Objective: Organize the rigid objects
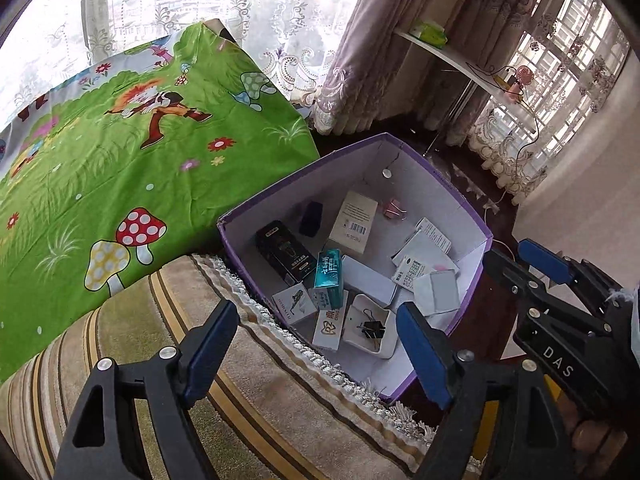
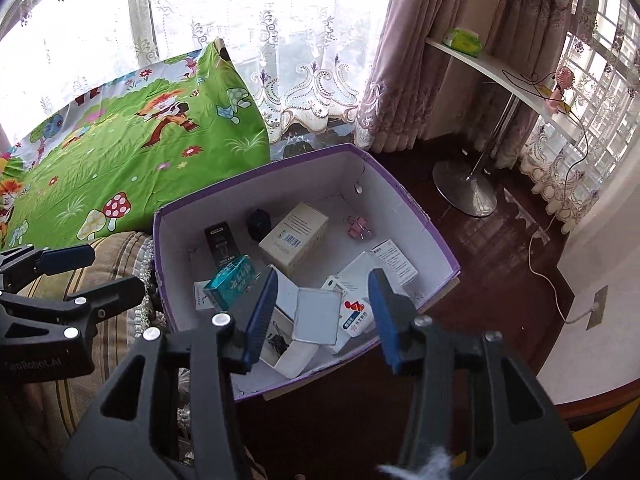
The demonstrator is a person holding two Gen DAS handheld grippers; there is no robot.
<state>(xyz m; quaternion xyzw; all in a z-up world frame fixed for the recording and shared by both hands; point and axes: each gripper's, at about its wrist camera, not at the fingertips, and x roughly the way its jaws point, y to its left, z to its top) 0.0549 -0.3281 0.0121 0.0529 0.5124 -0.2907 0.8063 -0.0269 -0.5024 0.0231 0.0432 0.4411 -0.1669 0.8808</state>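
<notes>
A purple cardboard box (image 1: 256, 210) (image 2: 416, 216) with a white inside sits on the floor beside a striped cushion. It holds several small items: a black carton (image 1: 282, 254) (image 2: 220, 246), a teal carton (image 1: 329, 278) (image 2: 232, 282), a beige carton (image 1: 354, 222) (image 2: 294, 238), white cartons, a pink binder clip (image 1: 394, 208) (image 2: 360, 229) and a black binder clip in a white tray (image 1: 370, 330). My left gripper (image 1: 318, 350) is open and empty above the box's near edge. My right gripper (image 2: 323, 312) is open and empty over the box's near right part.
A green cartoon-print sheet (image 1: 120, 152) (image 2: 132, 152) covers a surface to the left. The striped fringed cushion (image 1: 240, 396) lies below the left gripper. A white shelf on a metal stand (image 2: 468, 188) stands on dark wood floor to the right, with a cable (image 2: 544, 276) to a floor socket.
</notes>
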